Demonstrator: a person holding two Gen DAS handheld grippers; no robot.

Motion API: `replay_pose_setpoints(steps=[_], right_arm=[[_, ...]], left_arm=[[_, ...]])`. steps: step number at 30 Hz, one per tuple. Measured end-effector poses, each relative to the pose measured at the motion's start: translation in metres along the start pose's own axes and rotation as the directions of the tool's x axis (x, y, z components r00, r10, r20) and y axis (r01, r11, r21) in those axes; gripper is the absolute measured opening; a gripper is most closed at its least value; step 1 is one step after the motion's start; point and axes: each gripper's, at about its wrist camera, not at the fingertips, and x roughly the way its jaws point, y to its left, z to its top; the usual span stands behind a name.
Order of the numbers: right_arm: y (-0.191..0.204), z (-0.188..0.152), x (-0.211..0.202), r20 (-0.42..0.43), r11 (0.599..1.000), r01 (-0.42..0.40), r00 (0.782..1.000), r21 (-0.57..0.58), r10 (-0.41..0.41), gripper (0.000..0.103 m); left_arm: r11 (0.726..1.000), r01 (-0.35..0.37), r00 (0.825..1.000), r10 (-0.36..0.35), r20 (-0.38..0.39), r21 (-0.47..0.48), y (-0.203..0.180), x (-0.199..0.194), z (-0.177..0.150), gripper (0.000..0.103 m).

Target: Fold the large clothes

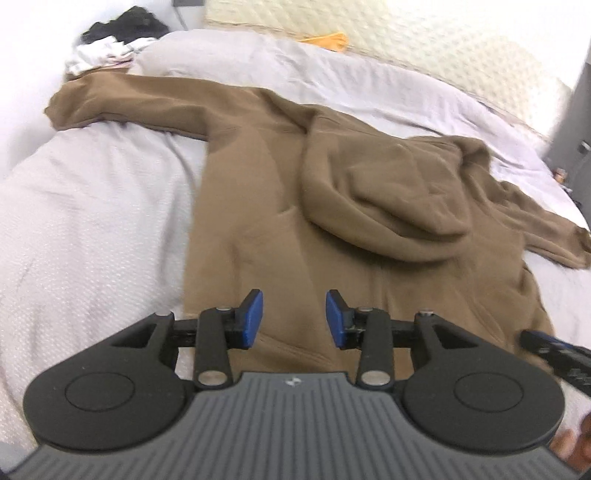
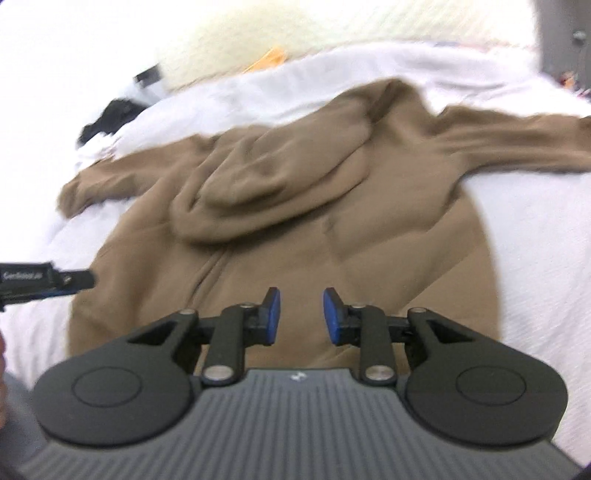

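Note:
A brown hooded sweatshirt (image 1: 280, 206) lies spread on the bed with both sleeves stretched out and the hood (image 1: 388, 199) flopped down over its body. My left gripper (image 1: 294, 319) hovers over the lower hem of the sweatshirt, open, with only cloth seen behind the gap between its blue pads. In the right wrist view the same sweatshirt (image 2: 295, 236) fills the middle, hood (image 2: 273, 188) toward the far side. My right gripper (image 2: 301, 317) hangs above the hem, open with nothing between its fingers. The right gripper's tip (image 1: 554, 350) shows at the left view's right edge, the left gripper's tip (image 2: 48, 282) at the other view's left edge.
A pale grey quilted bedspread (image 1: 92, 206) covers the bed. A heap of dark and white clothes (image 1: 114, 40) sits at the far left corner, a cream quilted headboard (image 1: 406, 33) behind it with an orange item (image 1: 325, 38). A dark cabinet (image 1: 576, 122) stands at the right.

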Motion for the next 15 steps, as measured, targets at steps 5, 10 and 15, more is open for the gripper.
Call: replay_pose_setpoints(steps=[5, 10, 15], right_arm=[[-0.020, 0.004, 0.009, -0.024, 0.989, 0.146, 0.989, 0.019, -0.145, 0.030], [-0.029, 0.008, 0.026, -0.037, 0.966, 0.254, 0.966, -0.036, -0.256, 0.030], [-0.040, -0.001, 0.051, -0.151, 0.972, 0.236, 0.961, 0.002, -0.233, 0.029]], left_arm=[[0.998, -0.052, 0.997, 0.051, -0.061, -0.020, 0.011, 0.023, -0.003, 0.043], [0.996, -0.085, 0.993, 0.087, -0.079, 0.018, 0.007, 0.034, -0.005, 0.043], [0.996, -0.088, 0.989, 0.087, -0.116, -0.002, 0.013, 0.048, -0.009, 0.043]])
